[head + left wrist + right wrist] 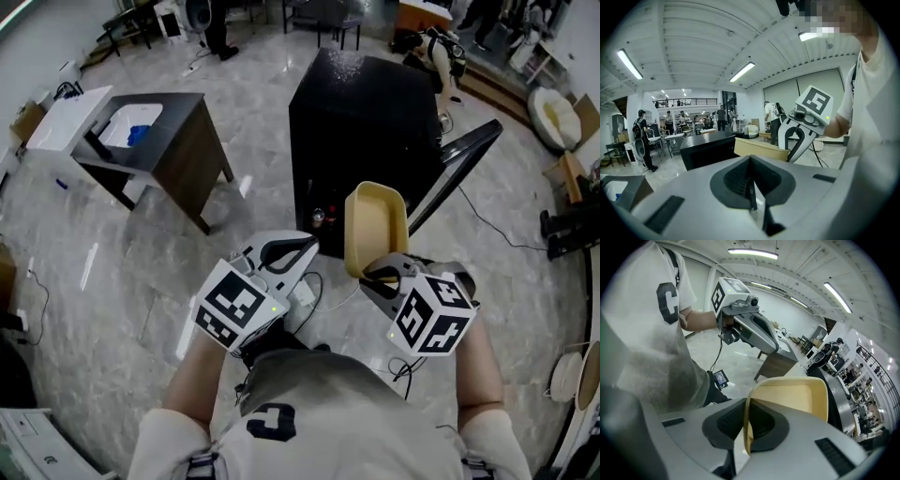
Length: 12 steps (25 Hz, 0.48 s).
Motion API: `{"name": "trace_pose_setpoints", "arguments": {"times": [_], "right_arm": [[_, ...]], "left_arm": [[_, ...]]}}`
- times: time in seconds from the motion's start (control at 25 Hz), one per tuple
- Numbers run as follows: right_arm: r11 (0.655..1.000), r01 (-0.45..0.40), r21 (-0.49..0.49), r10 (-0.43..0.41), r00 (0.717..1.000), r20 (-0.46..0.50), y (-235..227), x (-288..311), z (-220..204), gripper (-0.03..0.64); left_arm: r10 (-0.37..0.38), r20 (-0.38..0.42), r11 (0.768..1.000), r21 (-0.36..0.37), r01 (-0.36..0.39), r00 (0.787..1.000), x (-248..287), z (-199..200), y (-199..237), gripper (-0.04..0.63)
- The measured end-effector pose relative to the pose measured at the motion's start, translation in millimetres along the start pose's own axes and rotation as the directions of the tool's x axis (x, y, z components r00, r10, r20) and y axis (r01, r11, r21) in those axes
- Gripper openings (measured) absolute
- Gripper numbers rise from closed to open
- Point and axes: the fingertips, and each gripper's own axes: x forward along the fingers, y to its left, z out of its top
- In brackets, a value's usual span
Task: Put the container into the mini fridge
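Note:
The container is a shallow beige tray, held upright by its rim just in front of the black mini fridge. My right gripper is shut on the tray's lower edge; the right gripper view shows the rim pinched between the pads and the tray standing beyond them. The fridge door hangs open to the right. My left gripper hovers to the left of the tray, jaws shut with nothing between them. From the left gripper view the tray and fridge lie ahead.
A dark brown table with a white basin stands to the left of the fridge. Small bottles sit low inside the fridge opening. Cables trail over the marble floor. People stand far off in the hall.

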Motion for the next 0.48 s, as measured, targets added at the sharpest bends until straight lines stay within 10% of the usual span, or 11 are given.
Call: {"name": "trace_pose_setpoints", "arguments": {"times": [0.48], "right_arm": [[0.995,0.09,0.046,-0.085,0.991,-0.107,-87,35,-7,0.031]], "left_arm": [[-0.08,0.025,0.996,0.045,0.079,0.996,45,0,69,0.057]]}}
